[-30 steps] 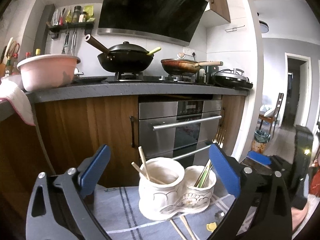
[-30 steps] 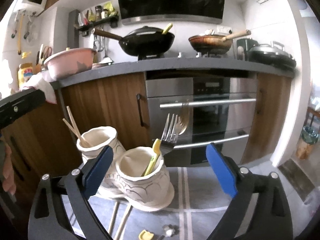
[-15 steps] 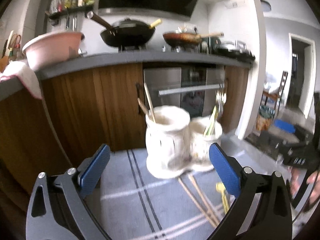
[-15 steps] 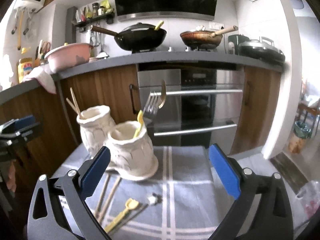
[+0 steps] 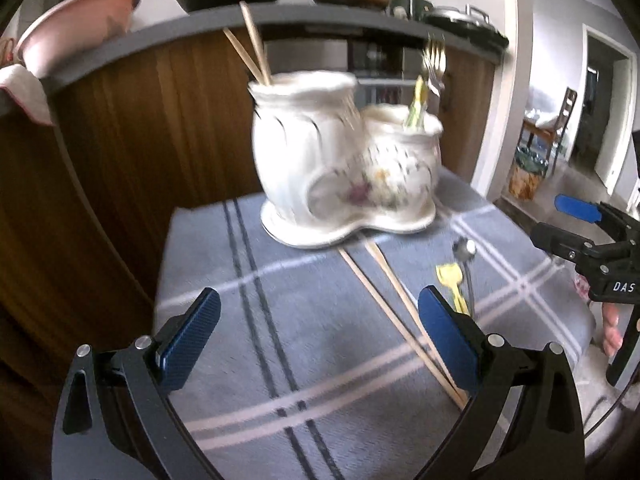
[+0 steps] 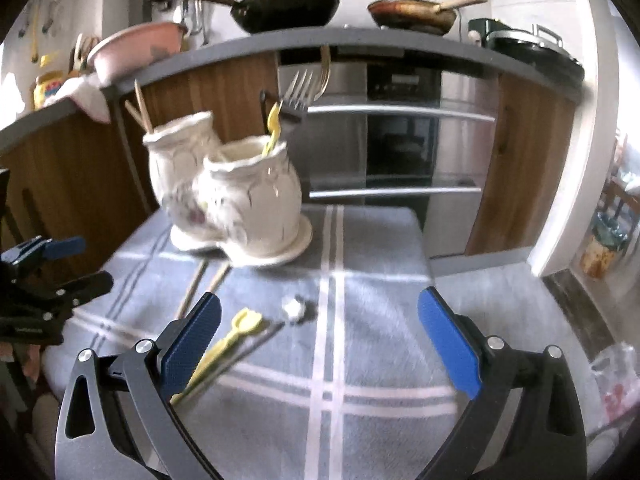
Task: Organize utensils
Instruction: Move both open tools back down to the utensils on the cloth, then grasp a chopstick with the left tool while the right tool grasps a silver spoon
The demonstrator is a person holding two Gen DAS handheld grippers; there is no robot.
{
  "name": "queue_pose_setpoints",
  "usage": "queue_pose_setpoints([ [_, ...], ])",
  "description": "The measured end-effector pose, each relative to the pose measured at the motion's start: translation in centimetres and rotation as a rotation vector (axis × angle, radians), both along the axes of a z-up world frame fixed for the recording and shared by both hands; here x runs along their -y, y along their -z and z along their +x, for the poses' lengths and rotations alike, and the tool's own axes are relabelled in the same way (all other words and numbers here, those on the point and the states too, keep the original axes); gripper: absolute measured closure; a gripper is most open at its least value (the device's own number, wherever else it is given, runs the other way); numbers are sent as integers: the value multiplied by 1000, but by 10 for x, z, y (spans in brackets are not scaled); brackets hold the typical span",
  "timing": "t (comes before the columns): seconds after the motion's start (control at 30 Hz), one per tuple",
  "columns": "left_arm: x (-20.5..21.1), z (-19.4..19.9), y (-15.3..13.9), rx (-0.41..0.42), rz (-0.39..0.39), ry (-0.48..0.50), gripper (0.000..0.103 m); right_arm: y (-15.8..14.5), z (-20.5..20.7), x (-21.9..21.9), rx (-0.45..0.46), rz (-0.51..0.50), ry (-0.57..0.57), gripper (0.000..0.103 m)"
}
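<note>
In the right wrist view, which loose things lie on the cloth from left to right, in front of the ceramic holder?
Pair of chopsticks → yellow utensil → dark-handled utensil with a shiny head.

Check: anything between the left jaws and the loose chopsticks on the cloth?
Nothing visible. The left gripper hangs open over bare cloth; the loose chopsticks lie clear, running from the holder toward its right finger.
</note>
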State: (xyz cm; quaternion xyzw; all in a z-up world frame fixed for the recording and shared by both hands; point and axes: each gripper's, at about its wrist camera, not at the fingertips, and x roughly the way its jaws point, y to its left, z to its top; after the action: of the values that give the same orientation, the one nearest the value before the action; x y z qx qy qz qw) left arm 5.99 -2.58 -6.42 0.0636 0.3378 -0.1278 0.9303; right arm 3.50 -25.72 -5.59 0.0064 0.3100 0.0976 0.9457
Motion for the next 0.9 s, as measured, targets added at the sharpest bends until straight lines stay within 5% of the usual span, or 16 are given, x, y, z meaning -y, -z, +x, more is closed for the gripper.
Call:
queue_pose_setpoints([
  [0.27,26,10,26,-84,49,9,6,12,1,-1,-42,-6,-5,5],
  [0.57,36,18,42,-167,53,0,28,15,4,-3,-59,-15,-12,5],
  [0.73,40,17,45,-201,27,38,50,18,8,-8,-78,-27,-7,7],
  [0.9,41,13,42,-221,3,104,91,23,15,-18,-127,-28,-34,22],
])
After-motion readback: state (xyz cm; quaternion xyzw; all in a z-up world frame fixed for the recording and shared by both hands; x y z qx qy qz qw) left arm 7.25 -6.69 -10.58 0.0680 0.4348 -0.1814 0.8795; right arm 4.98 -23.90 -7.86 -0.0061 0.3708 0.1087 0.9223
